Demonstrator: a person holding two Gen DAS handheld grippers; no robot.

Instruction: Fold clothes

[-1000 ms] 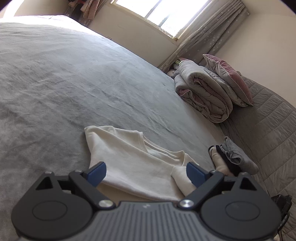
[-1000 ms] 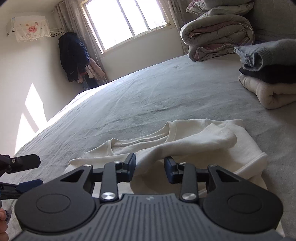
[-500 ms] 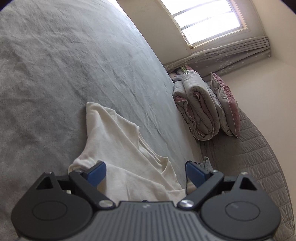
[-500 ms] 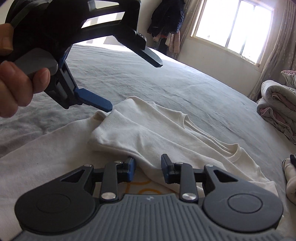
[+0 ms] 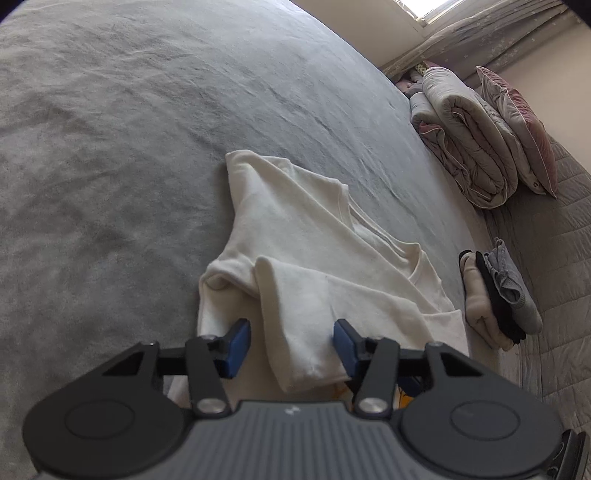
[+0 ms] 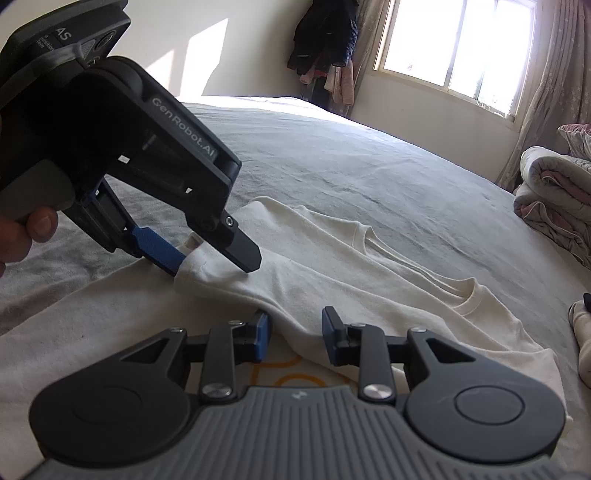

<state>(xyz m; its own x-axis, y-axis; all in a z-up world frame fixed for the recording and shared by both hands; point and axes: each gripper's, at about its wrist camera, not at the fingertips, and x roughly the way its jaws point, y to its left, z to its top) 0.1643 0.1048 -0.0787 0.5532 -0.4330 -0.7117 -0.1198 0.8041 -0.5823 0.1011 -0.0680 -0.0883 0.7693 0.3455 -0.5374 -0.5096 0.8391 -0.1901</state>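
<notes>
1. left wrist view: the left gripper (image 5: 291, 345) fills the bottom of the picture, its two blue-padded fingers (image 5: 236, 345) standing partly apart. a folded sleeve of a cream shirt (image 5: 314, 258) lies in the gap between them; the pads stand either side of the cloth and a gap shows on each side, so it is not pinched. the shirt is spread on a grey bedspread (image 5: 129, 129), neckline pointing toward the right of the picture. beyond it to the right lies a small stack of folded clothes (image 5: 495, 295), cream, black and grey. further back a rolled quilt (image 5: 469, 144) rests against a pink pillow (image 5: 521, 125).

2. right wrist view: the right gripper (image 6: 295, 338) sits low in the picture, its jaws partly open, holding nothing. a ridge of the cream shirt (image 6: 332, 266) runs just ahead of the gap; whether the pads touch the cloth i cannot tell. an orange print shows on the fabric under the gripper. above and to the left, the left gripper (image 6: 218, 258) comes down at a slant, held by a person's hand (image 6: 22, 232). its blue finger and its black finger straddle the end of the folded sleeve, both close against the cloth. the grey bedspread (image 6: 369, 166) stretches back to a bright window (image 6: 454, 48), with dark clothes hanging (image 6: 325, 33) in the corner.
</notes>
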